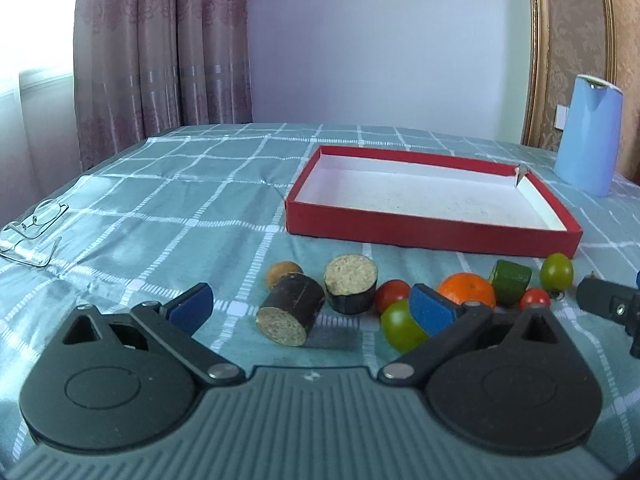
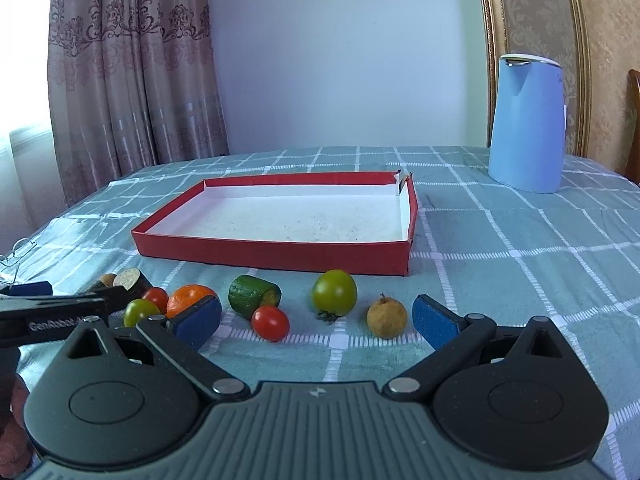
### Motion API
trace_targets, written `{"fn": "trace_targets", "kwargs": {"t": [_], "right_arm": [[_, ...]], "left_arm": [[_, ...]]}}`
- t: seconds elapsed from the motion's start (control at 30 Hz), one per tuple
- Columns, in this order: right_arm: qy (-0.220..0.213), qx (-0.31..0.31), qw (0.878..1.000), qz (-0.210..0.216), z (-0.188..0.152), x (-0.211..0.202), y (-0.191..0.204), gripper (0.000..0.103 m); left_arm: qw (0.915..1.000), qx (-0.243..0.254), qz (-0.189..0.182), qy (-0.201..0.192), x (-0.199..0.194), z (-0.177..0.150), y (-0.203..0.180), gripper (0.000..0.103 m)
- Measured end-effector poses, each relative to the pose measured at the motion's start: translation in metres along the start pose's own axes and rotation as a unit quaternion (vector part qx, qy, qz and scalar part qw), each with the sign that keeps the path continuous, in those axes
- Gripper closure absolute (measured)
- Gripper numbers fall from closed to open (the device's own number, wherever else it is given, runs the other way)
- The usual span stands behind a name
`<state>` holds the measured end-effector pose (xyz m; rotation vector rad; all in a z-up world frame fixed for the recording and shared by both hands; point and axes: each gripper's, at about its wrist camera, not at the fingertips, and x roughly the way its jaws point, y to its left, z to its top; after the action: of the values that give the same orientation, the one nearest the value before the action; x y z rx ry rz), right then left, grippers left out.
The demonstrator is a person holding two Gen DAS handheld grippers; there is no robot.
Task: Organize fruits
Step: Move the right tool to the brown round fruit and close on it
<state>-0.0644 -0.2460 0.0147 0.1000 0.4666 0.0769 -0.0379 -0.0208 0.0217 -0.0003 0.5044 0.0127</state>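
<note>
A shallow red box [image 1: 420,236] [image 2: 276,254] with a white inside lies empty on the checked cloth. In front of it runs a row of fruit: two dark cut cylinders [image 1: 290,308] [image 1: 351,283], a small brown fruit [image 1: 282,271], red tomatoes [image 1: 391,293] [image 2: 270,323], green tomatoes [image 1: 400,326] [image 2: 334,292], an orange [image 1: 466,289] [image 2: 188,297], a cucumber piece [image 2: 253,296] and a yellowish fruit [image 2: 386,317]. My left gripper [image 1: 312,308] is open before the cylinders. My right gripper [image 2: 318,318] is open before the red tomato and the yellowish fruit.
A light blue kettle [image 2: 526,124] [image 1: 588,136] stands at the back right. Wire-framed glasses [image 1: 30,232] lie at the table's left edge. Curtains hang behind on the left, a gilt frame on the right. The left gripper's body [image 2: 48,318] shows at the right view's left side.
</note>
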Motion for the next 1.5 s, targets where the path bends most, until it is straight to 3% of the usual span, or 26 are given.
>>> {"fn": "trace_targets", "kwargs": {"t": [1.5], "right_arm": [[-0.011,-0.019,1.000,-0.006,-0.009,0.003,-0.005,0.000]], "left_arm": [[0.9989,-0.031,-0.033,-0.008,0.009,-0.010,0.012,0.000]]}}
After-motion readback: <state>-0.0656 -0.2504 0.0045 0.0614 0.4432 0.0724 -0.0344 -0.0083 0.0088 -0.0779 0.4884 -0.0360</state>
